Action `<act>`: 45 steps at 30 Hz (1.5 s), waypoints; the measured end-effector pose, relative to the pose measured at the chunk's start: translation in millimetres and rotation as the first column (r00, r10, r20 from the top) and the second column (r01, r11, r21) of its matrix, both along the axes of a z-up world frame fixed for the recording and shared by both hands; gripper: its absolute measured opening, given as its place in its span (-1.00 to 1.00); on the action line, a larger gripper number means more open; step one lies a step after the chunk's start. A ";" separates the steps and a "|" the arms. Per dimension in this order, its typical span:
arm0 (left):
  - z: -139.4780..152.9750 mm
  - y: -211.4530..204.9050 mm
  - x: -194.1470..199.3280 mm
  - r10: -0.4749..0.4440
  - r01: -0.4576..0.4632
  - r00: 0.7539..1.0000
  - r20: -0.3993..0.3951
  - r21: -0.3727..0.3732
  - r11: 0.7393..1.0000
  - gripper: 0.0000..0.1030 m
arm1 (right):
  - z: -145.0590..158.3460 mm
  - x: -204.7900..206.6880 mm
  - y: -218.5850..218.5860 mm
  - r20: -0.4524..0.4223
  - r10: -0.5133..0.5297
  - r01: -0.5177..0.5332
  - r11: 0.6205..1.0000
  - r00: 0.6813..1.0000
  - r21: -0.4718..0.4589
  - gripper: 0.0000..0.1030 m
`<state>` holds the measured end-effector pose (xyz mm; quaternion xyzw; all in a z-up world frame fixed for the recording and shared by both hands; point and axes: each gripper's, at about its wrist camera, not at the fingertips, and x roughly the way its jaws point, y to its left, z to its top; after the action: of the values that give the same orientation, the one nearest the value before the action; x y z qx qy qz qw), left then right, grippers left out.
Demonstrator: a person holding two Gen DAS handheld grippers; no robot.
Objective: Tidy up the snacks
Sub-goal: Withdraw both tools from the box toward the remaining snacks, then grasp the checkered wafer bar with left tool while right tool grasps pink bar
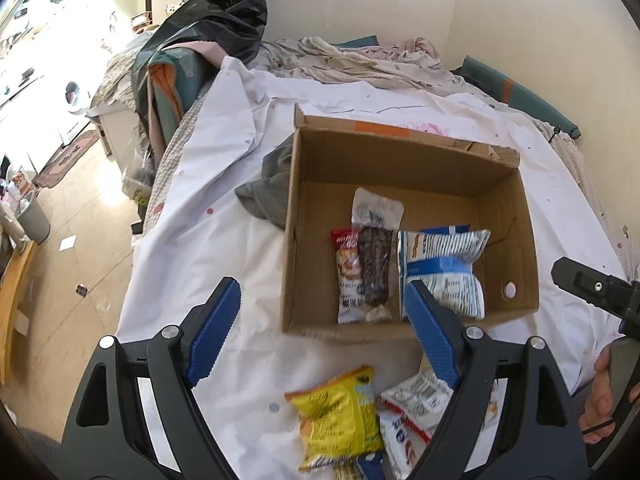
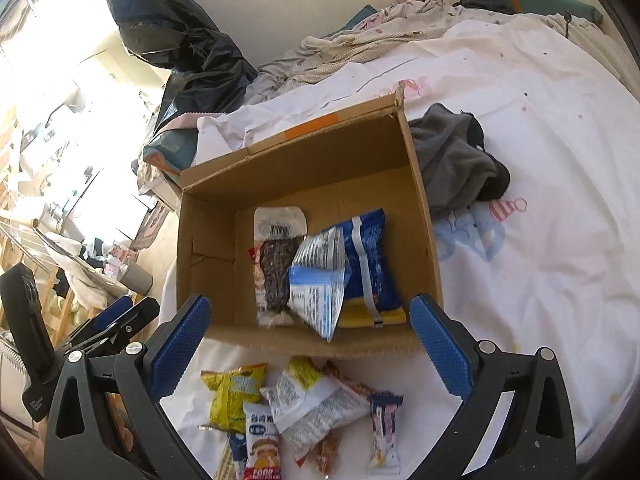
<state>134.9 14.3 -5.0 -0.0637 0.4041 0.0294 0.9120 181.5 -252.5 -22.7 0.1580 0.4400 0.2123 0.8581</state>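
An open cardboard box (image 1: 516, 240) (image 2: 208, 232) stands on a white bedsheet. Inside lie a dark snack bar in clear wrap (image 1: 374, 264) (image 2: 274, 268), a red-and-white packet (image 1: 344, 272) under it, and a blue-and-white striped bag (image 1: 444, 268) (image 2: 320, 280). The right wrist view also shows a dark blue bag (image 2: 372, 256) in the box. In front of the box lies a pile of loose snacks, including a yellow packet (image 1: 340, 416) (image 2: 234, 396) and white packets (image 1: 416, 400) (image 2: 316, 404). My left gripper (image 1: 320, 336) is open and empty over the box's near edge. My right gripper (image 2: 308, 348) is open and empty there too.
A grey cloth (image 1: 268, 184) (image 2: 456, 160) lies beside the box. Crumpled bedding (image 1: 360, 60) and a black plastic bag (image 1: 216, 12) lie at the back. The bed's left edge drops to a wooden floor (image 1: 80, 264). The left gripper also shows in the right wrist view (image 2: 116, 320).
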 end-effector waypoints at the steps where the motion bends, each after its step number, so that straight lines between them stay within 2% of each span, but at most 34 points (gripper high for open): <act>1: -0.8 0.6 -3.7 0.001 -0.001 1.000 -0.005 -0.002 1.000 0.58 | -0.2 -3.2 0.4 -0.001 0.002 -0.002 1.000 1.000 -0.004 0.98; 18: -9.4 -2.9 -47.0 0.022 -0.022 0.998 -0.059 -0.004 1.000 0.58 | -9.3 -50.0 -1.3 -0.077 0.019 -0.015 0.999 0.997 0.045 0.98; 29: -33.2 9.7 -67.6 0.089 -0.103 0.980 -0.178 -0.071 0.992 0.58 | -29.6 -55.1 -9.1 -0.181 -0.062 0.076 0.995 0.982 0.071 0.98; 33: -45.3 13.4 -70.3 0.111 -0.139 0.961 -0.253 -0.094 0.986 0.58 | -31.6 -51.8 -14.2 -0.192 -0.093 0.108 0.992 0.977 0.069 0.98; 36: -58.0 8.3 -76.9 0.095 -0.133 0.945 -0.314 -0.101 0.986 0.57 | -35.0 -51.0 -19.4 -0.216 -0.106 0.127 0.988 0.971 0.085 0.98; 37: -63.5 6.6 -78.7 0.091 -0.131 0.937 -0.336 -0.097 0.987 0.50 | -36.0 -50.7 -21.2 -0.222 -0.111 0.134 0.987 0.969 0.090 0.98; 38: -70.6 5.0 -79.3 0.087 -0.131 0.925 -0.371 -0.097 0.987 0.37 | -37.1 -50.4 -23.2 -0.228 -0.116 0.140 0.986 0.967 0.094 0.98; 41: -89.5 -0.1 -79.5 0.052 -0.122 0.883 -0.466 -0.121 0.985 0.19 | -43.2 -47.7 -29.0 -0.260 -0.131 0.165 0.980 0.957 0.113 0.98; 43: -100.6 -9.9 -80.2 0.005 -0.075 0.856 -0.517 -0.114 0.991 0.08 | -47.9 -46.0 -32.1 -0.285 -0.138 0.180 0.975 0.948 0.127 0.98; 45: -114.1 -24.5 -81.2 -0.049 -0.007 0.822 -0.567 -0.096 0.995 0.05 | -52.3 -43.9 -34.8 -0.307 -0.141 0.192 0.971 0.941 0.145 0.98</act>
<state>53.7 -10.3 -119.1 -0.0905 0.6590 0.0181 0.7464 137.6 -287.4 -74.9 0.2984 0.5279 0.1501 0.7809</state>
